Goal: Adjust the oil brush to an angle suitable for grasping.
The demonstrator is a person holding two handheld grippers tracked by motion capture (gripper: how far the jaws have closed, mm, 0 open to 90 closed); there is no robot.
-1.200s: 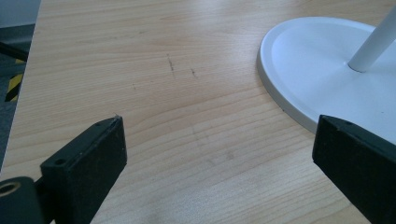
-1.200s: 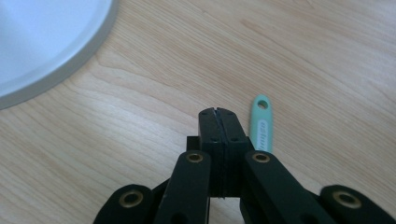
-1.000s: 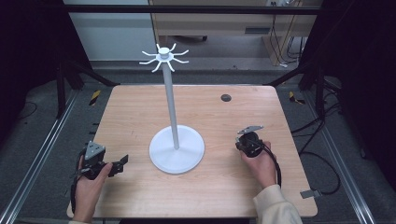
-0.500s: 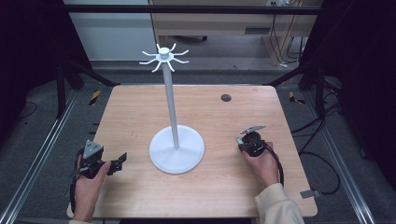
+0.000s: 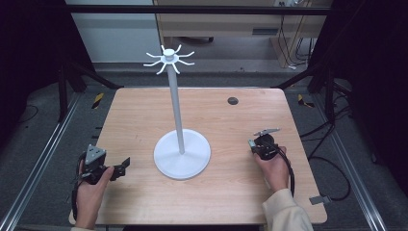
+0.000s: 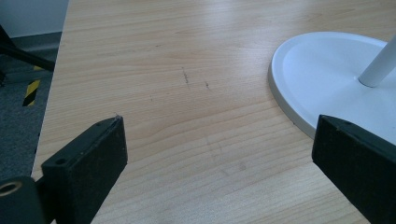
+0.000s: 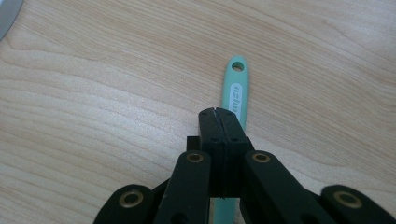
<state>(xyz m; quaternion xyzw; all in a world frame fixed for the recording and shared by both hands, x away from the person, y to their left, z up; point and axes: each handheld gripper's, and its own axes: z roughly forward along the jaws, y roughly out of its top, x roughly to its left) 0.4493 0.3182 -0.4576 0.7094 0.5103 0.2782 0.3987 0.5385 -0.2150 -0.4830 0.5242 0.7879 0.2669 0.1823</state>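
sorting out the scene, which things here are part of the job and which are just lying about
In the job:
right tongs, jaws together over the mint handle; whether they grip it I can't tell
white stand with hooks on top, likely where it hangs
left tongs, open, empty

Lying about:
dark disc on the table's far side

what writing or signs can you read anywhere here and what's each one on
Mint green handle under the right tool: white lettering runs along it below its hanging hole, too blurred and turned to read for sure.
White stand: no text.
Wooden table: no text.
Floor beside the table: yellow and black hazard stripes, a sign without words.
Left tool: no markings readable.
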